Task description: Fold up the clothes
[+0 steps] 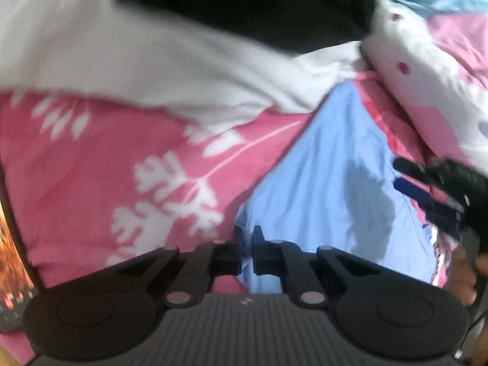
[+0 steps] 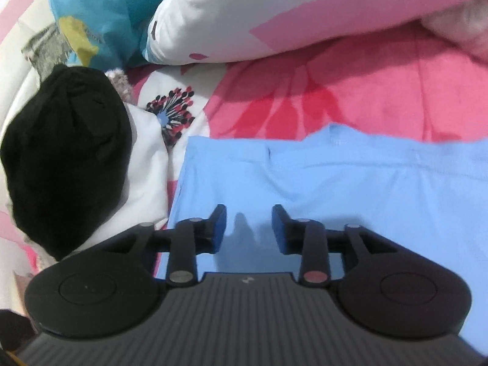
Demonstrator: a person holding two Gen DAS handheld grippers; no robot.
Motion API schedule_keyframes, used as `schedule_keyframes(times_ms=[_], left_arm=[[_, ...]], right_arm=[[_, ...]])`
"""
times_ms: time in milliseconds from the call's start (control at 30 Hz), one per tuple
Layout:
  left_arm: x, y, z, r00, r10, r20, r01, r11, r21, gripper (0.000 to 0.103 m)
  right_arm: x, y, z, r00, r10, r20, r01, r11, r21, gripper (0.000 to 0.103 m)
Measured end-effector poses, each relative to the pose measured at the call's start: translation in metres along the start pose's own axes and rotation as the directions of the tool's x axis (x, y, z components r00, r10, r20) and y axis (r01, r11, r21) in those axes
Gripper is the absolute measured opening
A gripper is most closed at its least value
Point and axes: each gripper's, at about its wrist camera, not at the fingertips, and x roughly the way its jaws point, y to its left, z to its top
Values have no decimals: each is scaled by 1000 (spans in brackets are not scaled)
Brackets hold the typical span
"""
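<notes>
A light blue garment [image 1: 320,183] [image 2: 350,189] lies spread on the pink flowered bedsheet [image 1: 91,167]. In the left wrist view my left gripper [image 1: 247,241] is shut at the garment's left edge, with blue cloth pinched between its black fingertips. My right gripper [image 2: 249,216] hovers over the garment near its left side. Its blue pads [image 2: 220,225] stand apart with nothing between them, and its shadow falls on the cloth. The right gripper [image 1: 427,192] also shows at the right of the left wrist view, over the garment's far edge.
A black garment [image 2: 67,152] [image 1: 244,6] sits bunched on a white cloth [image 2: 146,164] [image 1: 122,61] left of the blue one. A white and pink pillow [image 2: 244,15] [image 1: 427,76] and a teal pillow [image 2: 106,6] lie beyond. A hand [image 1: 466,280] shows at the right edge.
</notes>
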Motion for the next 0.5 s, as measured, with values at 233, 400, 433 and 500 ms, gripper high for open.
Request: schedule_keyframes(times_ms=[233,400,433,500], left_arm=[[-30,-50,-15,993,-59,100,23,944,329,5],[-40,-73,-29,988,-116,100,56,880,472,5],[-39,-77,-32,988,-118,102,54,870,491,5],[-39,-82,-34,987,-128,102,58,856,513,5]], right_arm=[[32,52,19,996,4,-84,-16,990,-139,65],[64,75,28,985,-40,-169,6,980,-198,70],[72,77,28,981,-54,-188,15,979,-205,70],[89,82,26,966,-98,-239,37,968,-247,70]])
